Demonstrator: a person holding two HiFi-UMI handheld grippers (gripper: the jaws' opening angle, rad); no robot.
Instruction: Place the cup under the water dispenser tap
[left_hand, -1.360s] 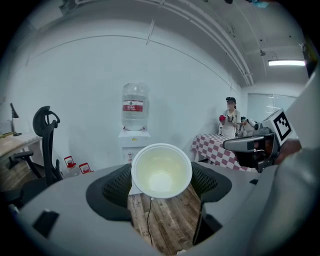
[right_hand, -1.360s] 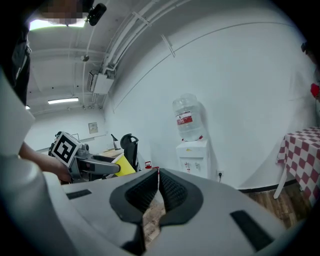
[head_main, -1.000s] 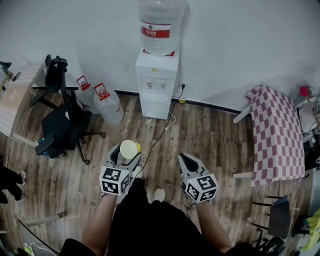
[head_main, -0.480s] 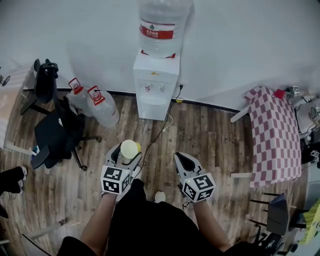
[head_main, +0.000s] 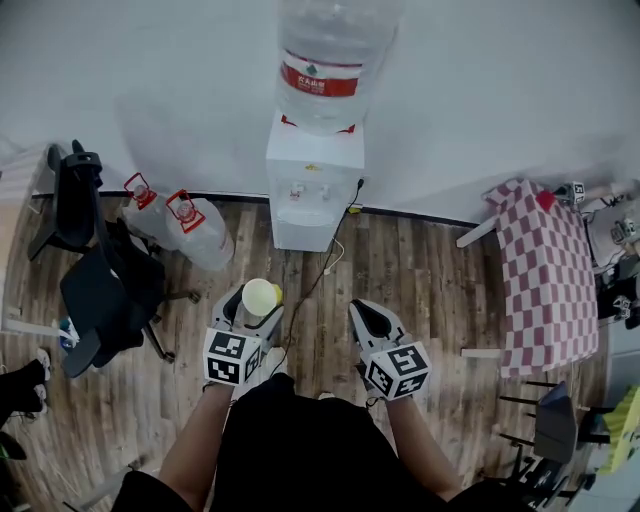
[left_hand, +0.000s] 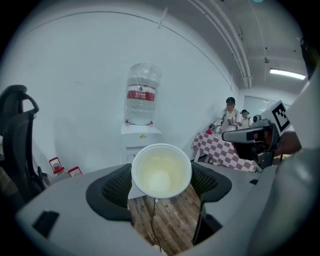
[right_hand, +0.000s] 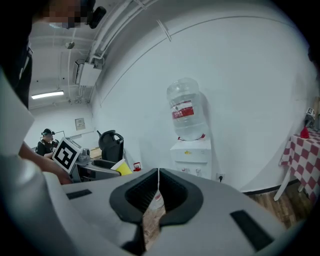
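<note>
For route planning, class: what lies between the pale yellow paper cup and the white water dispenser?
Head view: only brown wooden floor crossed by a thin cable.

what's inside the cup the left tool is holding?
The cup looks empty: its pale inner wall and bottom show all the way down, no liquid visible. The left tool has its pads over the cup's outer sides, so nothing can be read there.

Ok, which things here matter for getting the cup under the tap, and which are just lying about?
Part of the job: paper cup, gripped in the left claw; water dispenser with its taps.
Just lying about: two spare water jugs, black office chair, checked table; the right claw, shut and empty.
</note>
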